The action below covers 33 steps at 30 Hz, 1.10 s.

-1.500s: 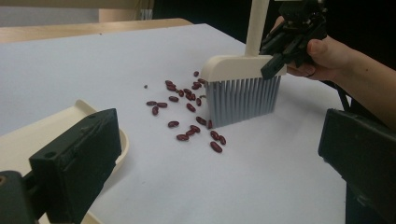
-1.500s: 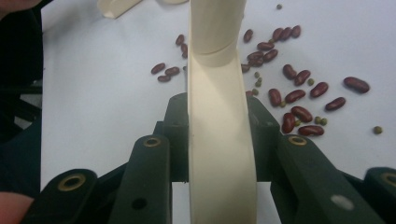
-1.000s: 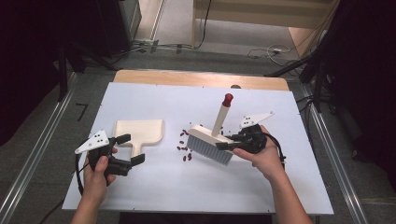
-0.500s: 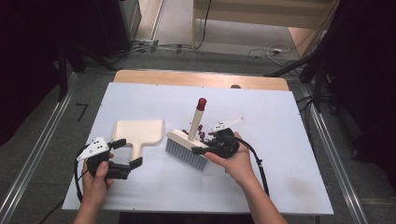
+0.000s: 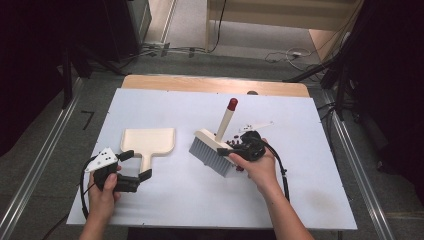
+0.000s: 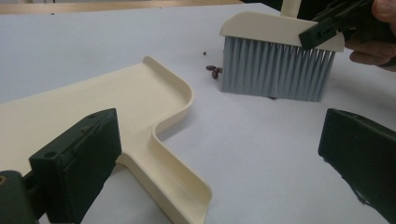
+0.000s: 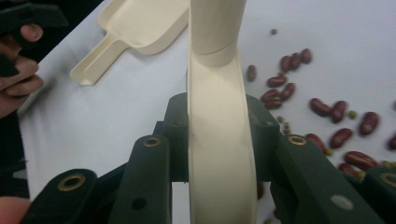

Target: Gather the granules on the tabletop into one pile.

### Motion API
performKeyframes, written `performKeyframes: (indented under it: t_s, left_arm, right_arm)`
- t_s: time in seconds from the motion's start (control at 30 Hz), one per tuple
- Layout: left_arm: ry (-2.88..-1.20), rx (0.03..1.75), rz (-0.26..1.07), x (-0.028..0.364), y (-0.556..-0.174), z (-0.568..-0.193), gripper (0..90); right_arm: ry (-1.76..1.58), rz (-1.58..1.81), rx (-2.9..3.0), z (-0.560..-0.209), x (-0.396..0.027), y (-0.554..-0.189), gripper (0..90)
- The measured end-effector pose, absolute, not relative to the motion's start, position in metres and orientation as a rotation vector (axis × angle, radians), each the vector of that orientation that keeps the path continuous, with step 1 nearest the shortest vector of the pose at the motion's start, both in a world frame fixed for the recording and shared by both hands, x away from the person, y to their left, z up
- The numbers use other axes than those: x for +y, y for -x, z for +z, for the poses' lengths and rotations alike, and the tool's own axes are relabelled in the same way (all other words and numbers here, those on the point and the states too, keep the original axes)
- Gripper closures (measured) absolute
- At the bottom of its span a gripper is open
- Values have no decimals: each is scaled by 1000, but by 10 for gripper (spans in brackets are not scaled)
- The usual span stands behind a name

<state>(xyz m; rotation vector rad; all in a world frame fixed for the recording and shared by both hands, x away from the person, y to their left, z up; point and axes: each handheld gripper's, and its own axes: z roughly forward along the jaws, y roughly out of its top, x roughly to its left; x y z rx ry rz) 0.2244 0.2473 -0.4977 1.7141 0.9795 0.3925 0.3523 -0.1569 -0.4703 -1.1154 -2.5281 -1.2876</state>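
A cream dustpan (image 5: 149, 140) lies flat at the table's left, handle toward me. My left gripper (image 5: 136, 165) stands open with its jaws on either side of the handle's end; the handle (image 6: 163, 172) runs close by the left jaw. A cream brush with grey bristles (image 5: 212, 155) stands on the table at centre, its red-tipped handle (image 5: 232, 104) leaning away. My right gripper (image 5: 240, 147) is shut on the brush's cream back (image 7: 219, 116). Several red beans (image 7: 327, 112) lie scattered on the far side of the brush, and a few beans (image 6: 214, 71) sit by the bristles.
The white tabletop (image 5: 300, 200) has a wooden strip (image 5: 200, 82) along its far edge. Metal rails run along the floor on both sides. Free room lies to the right and toward the near edge.
The right gripper carried the brush left toward the dustpan, then back a little to the right. The left gripper has stayed at the dustpan's handle.
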Motion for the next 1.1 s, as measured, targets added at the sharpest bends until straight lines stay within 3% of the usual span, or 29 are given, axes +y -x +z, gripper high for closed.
performKeyframes:
  t_s: [0.53,0.8,1.1]
  left_arm:
    - [-1728,985,388,245,-224,-513,0]
    - [-1733,983,392,243,-224,-514,0]
    - [-1735,978,386,243,-224,-514,0]
  right_arm:
    - [1223,-1341,-2575,-458,-176,-354,655]
    - [1172,-1405,-2563,-445,-150,-341,655]
    - [1248,-1374,-2543,-467,-120,-342,655]
